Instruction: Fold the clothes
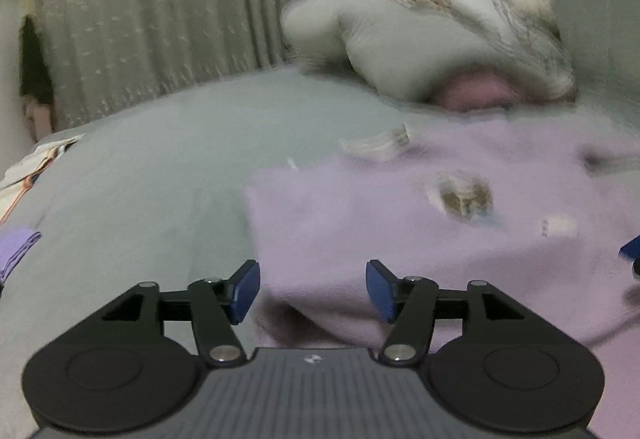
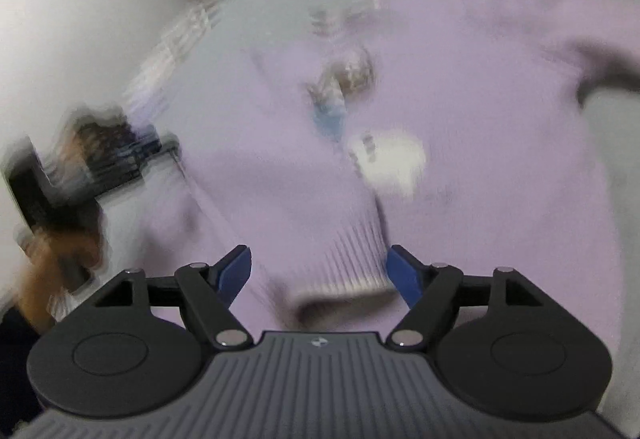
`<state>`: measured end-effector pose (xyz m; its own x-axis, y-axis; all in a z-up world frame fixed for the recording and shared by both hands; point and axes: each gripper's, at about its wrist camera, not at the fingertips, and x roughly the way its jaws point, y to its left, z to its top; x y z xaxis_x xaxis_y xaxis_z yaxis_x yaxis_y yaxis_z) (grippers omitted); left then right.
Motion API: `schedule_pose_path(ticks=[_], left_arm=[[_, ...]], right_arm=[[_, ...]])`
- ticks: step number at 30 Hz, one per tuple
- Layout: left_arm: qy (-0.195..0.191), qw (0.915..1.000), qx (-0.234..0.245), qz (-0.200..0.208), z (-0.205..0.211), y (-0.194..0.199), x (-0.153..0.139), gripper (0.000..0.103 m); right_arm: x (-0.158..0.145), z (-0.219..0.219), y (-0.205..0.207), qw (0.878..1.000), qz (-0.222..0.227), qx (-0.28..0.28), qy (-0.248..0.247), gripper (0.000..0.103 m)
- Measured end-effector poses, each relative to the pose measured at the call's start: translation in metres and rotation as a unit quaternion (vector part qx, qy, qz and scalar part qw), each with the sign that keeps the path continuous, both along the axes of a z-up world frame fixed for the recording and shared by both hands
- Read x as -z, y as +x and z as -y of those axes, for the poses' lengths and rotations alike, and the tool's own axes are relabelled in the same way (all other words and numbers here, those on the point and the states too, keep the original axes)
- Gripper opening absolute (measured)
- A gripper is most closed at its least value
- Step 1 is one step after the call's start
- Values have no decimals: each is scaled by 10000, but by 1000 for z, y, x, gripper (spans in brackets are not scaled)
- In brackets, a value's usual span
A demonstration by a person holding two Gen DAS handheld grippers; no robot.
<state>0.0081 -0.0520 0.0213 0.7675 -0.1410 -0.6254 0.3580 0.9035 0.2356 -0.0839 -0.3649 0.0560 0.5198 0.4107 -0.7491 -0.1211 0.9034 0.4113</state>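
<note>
A lilac knit sweater point(image 1: 420, 215) lies spread on a grey-green bed sheet point(image 1: 152, 183), with a small embroidered patch point(image 1: 460, 195) and a white label on it. My left gripper point(image 1: 312, 289) stands open over the sweater's near left edge, and its blue pads touch no cloth. In the right wrist view the same sweater point(image 2: 480, 87) fills the picture. Its ribbed cuff point(image 2: 344, 263) lies between the spread blue pads of my right gripper point(image 2: 320, 273), which is open and not pressing on it. Both views are blurred.
Grey pillows with a patterned cover point(image 1: 432, 35) and something pink beneath sit at the bed's head. A grey-green curtain point(image 1: 160, 7) hangs at the back left. A folded lilac piece point(image 1: 16, 251) lies at the left edge. The other gripper's blue tip point(image 1: 630, 251) shows far right.
</note>
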Motion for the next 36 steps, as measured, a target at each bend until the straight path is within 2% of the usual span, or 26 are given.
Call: schedule_pose_path(ticks=[1,3,4,5,6,8,11,12,13,16,18,20,22,23,25,27,31,33,36], left_arm=[[72,9999,-68,-87,-1,2,5,64],[-198,9992,-226,-253,-15,5,9,69],[-493,9972,-428,-377,-26,9,3,68],[-572,9964,-479,-398,-29,9,2,68],[-648,9964,-467,-292,-31,6,-4,68],[-758,9960,-444,-134,-34,1,-12,70],[-971,9949,-273,27,-28,-10,-18,74],[-961,9952,-161,82,-24,-14,-17,76],[-943,9954,-33,144,-19,-19,-17,78],[-645,9973,237,258,-4,-19,-8,80],[-563,9981,156,205,2,-13,1,80],[-763,9971,-12,-15,-4,-6,7,80],[-812,9967,-67,-37,-7,-6,6,80],[-792,9968,-96,-8,-7,-5,5,80],[-777,9969,-138,53,-7,-4,2,80],[-874,9960,-145,68,-10,-4,-2,80],[-961,9952,-156,120,-13,-5,-9,80],[-964,9951,-167,147,-16,-8,-12,80],[-1086,9935,-277,176,-22,-10,-20,80]], right_arm=[[-10,16,-1,9993,191,207,233,76],[-32,69,-9,9881,752,966,935,78],[-38,102,-14,9762,1003,1478,1228,82],[-41,135,-20,9607,1184,2061,1431,85],[-37,168,-26,9420,1236,2758,1460,86],[-22,230,-46,8940,1242,4071,1404,86],[11,304,-79,8144,1406,5317,1854,86],[25,319,-85,7960,1353,5557,1984,86],[34,327,-85,7903,1316,5646,1986,85],[46,336,-74,8017,1406,5559,1688,84],[46,339,-51,8229,1480,5358,1177,83],[47,341,-35,8376,1472,5183,897,72],[51,339,-22,8457,1362,5114,683,20],[52,339,-18,8482,1335,5085,651,13],[42,341,-24,8436,1554,5093,689,10],[18,332,-18,8434,1976,4963,579,10],[-53,280,-5,8608,2772,4256,-313,10],[-81,247,-3,8677,3090,3867,-458,10],[-113,195,2,8772,3482,3286,-367,10]])
